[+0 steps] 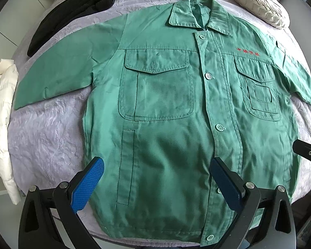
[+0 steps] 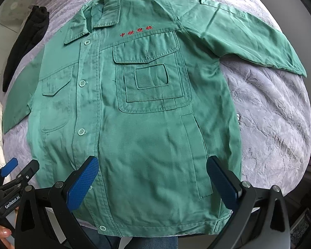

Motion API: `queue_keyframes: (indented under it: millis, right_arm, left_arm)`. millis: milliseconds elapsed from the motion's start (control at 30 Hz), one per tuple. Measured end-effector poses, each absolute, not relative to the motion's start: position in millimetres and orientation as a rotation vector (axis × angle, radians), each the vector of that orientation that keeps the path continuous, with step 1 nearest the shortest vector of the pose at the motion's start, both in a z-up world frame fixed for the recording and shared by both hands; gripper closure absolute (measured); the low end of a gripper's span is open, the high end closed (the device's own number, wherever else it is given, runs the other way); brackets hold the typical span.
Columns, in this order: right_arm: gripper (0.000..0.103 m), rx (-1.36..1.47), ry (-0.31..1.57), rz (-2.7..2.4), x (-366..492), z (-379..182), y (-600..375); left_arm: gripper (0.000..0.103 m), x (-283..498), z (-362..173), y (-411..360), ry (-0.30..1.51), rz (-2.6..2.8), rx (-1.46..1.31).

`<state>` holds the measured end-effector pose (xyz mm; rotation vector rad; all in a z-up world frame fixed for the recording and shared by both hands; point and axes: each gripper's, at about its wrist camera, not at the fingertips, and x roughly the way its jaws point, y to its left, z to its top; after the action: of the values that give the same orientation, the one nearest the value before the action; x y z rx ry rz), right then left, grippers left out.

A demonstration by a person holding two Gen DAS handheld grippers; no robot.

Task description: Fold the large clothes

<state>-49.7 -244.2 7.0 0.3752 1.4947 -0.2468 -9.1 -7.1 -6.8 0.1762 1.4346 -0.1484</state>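
The left gripper (image 1: 156,183) holds its blue textured pads (image 1: 88,184) spread wide at the bottom of the left wrist view, nothing between them, hanging above the lower hem of the green cotton work jacket (image 1: 165,103). The right gripper (image 2: 153,182) shows the same wide, empty spread at the bottom of the right wrist view, over the other half of the hem.

The jacket lies face up and buttoned, filling the centre of both views, collar (image 1: 199,14) toward the top, each sleeve (image 1: 57,66) angled outward. It looks laid out flat so that the first fold can start cleanly; no fold appears made yet. Both grippers being near the hem suggests a grab there or at the side seams.

It rests on a grey, wrinkled plush blanket (image 1: 47,130). A black garment (image 1: 72,10) sits at upper left, a white puffy coat (image 1: 1,114) at the left edge, and a cream pleated cushion (image 1: 257,2) at upper right, all clear of the jacket's body.
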Motion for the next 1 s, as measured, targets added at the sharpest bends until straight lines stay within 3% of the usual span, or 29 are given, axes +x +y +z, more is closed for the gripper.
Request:
queue_keyframes:
  millis: [1000]
  right_arm:
    - [0.0,0.368,1.497,-0.248,-44.9,5.9,-240.5]
  left_arm:
    - [0.001,-9.3,-7.7,-4.9,1.436,-0.14,0.173]
